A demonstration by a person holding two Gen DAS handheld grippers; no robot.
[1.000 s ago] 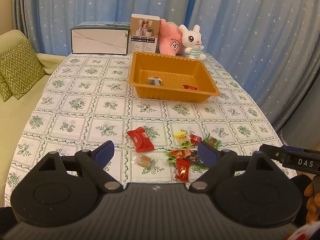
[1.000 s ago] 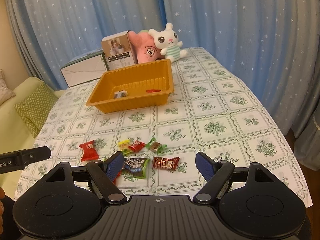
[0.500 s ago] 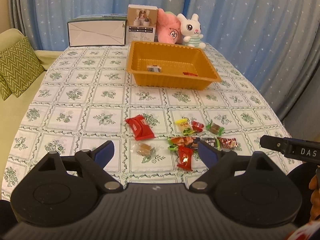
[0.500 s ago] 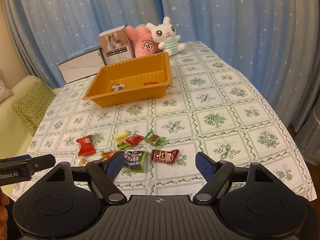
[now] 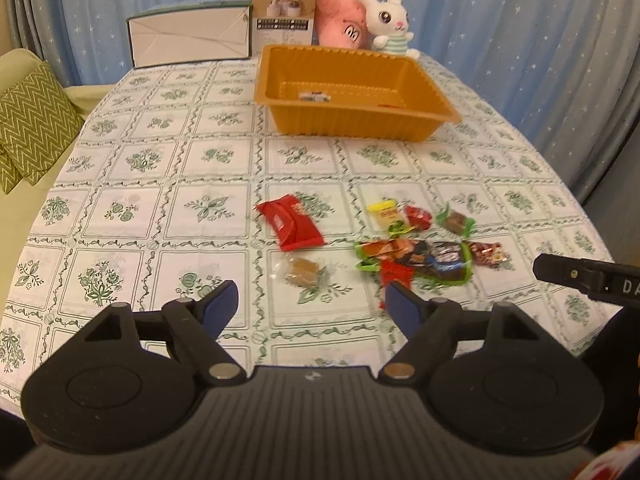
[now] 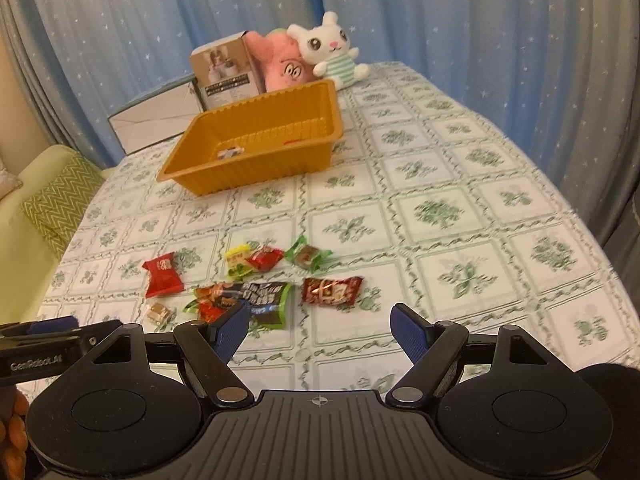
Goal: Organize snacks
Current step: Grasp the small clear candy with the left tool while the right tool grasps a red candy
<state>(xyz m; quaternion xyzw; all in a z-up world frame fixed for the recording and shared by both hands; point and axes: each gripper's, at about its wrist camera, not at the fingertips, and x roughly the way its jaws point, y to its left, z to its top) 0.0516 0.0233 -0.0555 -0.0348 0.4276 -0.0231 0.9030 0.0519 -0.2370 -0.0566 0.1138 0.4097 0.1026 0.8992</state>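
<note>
Several wrapped snacks lie on the patterned tablecloth: a red packet (image 5: 290, 226) (image 6: 163, 275), a clear-wrapped brown candy (image 5: 301, 270), a dark packet with green edge (image 5: 440, 264) (image 6: 264, 300), a dark red bar (image 6: 330, 291). An orange tray (image 5: 348, 120) (image 6: 208, 184) farther back holds two small snacks. My left gripper (image 5: 312, 306) is open and empty, just short of the brown candy. My right gripper (image 6: 320, 328) is open and empty, just short of the dark red bar.
A white box (image 5: 192, 36), a small carton (image 5: 284, 12), a pink plush (image 5: 340, 20) and a white bunny plush (image 5: 388, 20) stand behind the tray. A sofa with a green cushion (image 5: 32, 124) is at the left. The table edge curves at the right.
Both grippers have moved forward and lower toward the snack pile; the snacks and tray look nearer. Both stay open.
</note>
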